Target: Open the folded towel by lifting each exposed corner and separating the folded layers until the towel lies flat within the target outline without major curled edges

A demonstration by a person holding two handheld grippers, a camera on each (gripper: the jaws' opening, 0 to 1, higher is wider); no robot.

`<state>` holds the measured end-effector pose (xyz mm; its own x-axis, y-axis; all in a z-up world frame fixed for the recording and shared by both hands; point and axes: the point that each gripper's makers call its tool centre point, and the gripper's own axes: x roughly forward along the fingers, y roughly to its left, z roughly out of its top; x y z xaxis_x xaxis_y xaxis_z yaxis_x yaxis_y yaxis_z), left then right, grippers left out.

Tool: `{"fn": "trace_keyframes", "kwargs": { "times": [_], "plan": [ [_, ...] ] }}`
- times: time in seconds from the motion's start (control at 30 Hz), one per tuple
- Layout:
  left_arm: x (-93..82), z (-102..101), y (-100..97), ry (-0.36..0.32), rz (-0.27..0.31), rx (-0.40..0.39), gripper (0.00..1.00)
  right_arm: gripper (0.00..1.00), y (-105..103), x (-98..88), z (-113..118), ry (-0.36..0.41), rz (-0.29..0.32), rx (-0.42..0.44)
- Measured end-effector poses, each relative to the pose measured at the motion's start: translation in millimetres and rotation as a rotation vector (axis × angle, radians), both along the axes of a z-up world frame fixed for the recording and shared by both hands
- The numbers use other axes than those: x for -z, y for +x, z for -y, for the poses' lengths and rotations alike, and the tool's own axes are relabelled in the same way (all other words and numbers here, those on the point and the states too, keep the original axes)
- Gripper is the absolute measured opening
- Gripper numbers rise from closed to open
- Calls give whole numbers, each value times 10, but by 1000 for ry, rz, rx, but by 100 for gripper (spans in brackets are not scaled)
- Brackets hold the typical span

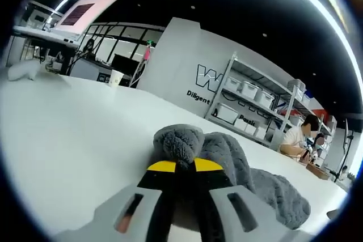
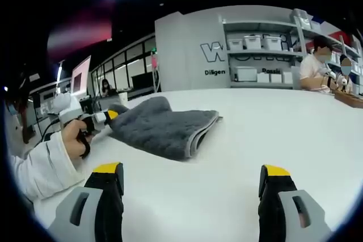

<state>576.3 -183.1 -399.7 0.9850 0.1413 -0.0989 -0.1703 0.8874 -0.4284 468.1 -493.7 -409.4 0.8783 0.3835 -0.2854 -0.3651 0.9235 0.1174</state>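
Note:
A grey folded towel (image 2: pixel 164 126) lies on the white table (image 2: pixel 272 128), its layered edge facing right. In the left gripper view the towel (image 1: pixel 227 157) bunches up right at the yellow-tipped fingertips (image 1: pixel 163 166). My left gripper (image 1: pixel 185 166) is shut on a corner of the towel. From the right gripper view, that left gripper (image 2: pixel 108 116) comes in from the left, held by a hand in a white sleeve, pinching the towel's far left corner. My right gripper (image 2: pixel 193 170) stands open above bare table, well short of the towel.
Shelving with white bins (image 2: pixel 255 43) stands behind the table against a grey wall. A person (image 2: pixel 317 63) sits at the far right. A white cup (image 1: pixel 115 77) and monitors (image 1: pixel 91 9) sit beyond the table's far side.

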Motion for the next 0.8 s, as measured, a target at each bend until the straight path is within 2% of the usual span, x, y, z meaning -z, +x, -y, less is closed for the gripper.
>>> {"fn": "trace_keyframes", "kwargs": {
  "times": [0.1, 0.23, 0.27, 0.33, 0.4, 0.47, 0.6, 0.63, 0.73, 0.8],
  "plan": [
    [56, -39, -29, -9, -30, -8, 10, 99, 0, -6, -7, -1, 3, -2],
    [50, -61, -24, -44, -26, -2, 19, 99, 3, 2, -5, -4, -1, -2],
    [51, -46, -17, -43, -30, 9, 23, 99, 3, 1, -8, -4, 0, -3],
    [43, -30, -15, -47, -29, 14, 39, 99, 3, 3, -11, -6, -1, -4],
    [9, -1, -17, -45, -24, 18, 50, 99, 1, 6, -13, -9, -2, -4],
    [-63, 7, -27, -16, -8, 17, 57, 99, 0, 4, -10, -9, -1, -3],
    [-279, -107, -70, 102, 29, -36, 76, 99, 0, 5, -12, -8, -2, -3],
    [-312, -114, -76, 113, 32, -37, 81, 99, 0, 7, -15, -8, -2, -4],
    [-466, -151, -82, 188, 60, -24, 91, 99, 3, 7, -28, -10, -1, -8],
    [-512, -170, -100, 201, 65, -21, 95, 99, 3, 11, -36, -10, -3, -11]
  ]
}}
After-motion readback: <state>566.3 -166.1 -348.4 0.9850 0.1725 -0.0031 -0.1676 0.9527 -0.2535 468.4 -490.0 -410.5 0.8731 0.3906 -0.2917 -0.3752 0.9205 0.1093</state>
